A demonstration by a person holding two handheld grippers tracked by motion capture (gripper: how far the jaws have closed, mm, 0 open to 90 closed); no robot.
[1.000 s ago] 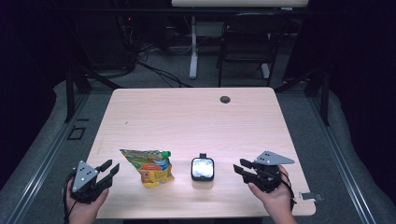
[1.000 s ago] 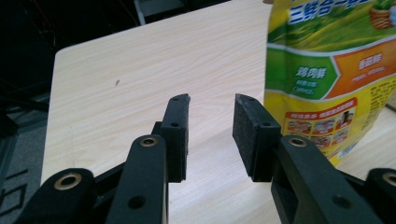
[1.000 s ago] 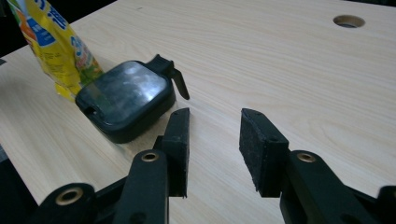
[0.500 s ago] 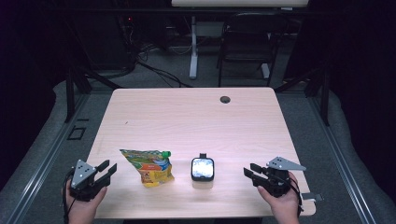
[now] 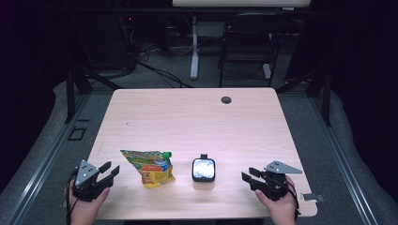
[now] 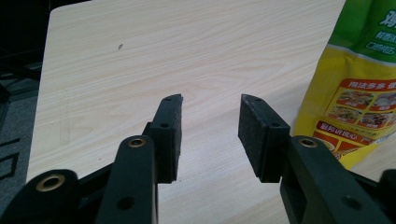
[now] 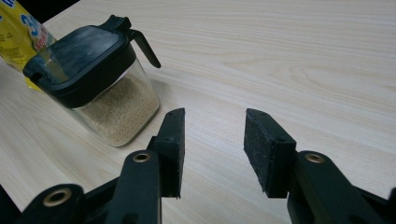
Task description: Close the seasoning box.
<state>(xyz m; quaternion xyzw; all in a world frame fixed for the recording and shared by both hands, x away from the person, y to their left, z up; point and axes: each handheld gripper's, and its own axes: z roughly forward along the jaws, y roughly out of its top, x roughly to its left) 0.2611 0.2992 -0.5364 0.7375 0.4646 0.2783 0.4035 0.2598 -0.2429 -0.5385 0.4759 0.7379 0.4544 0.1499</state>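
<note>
Left gripper [image 5: 111,172]: your jaws have just been opening and now stand wide apart with only bare tabletop between the pads, as the left gripper view [image 6: 210,133] shows.
Right gripper [image 5: 247,177]: your jaws have also just been opening; they gape with nothing between them in the right gripper view [image 7: 214,144].
Snack pouch [image 5: 150,167]: it lies flat near the front edge, just beyond your left jaws, untouched; its yellow-green side [image 6: 359,88] sits off to one side of them.
Seasoning jar [image 5: 203,169]: clear body, black flip lid, pale granules inside [image 7: 100,88]; it stands upright between pouch and right gripper, apart from both.
Table [image 5: 197,117]: light wood, with a cable hole [image 5: 226,100] near the far edge.
</note>
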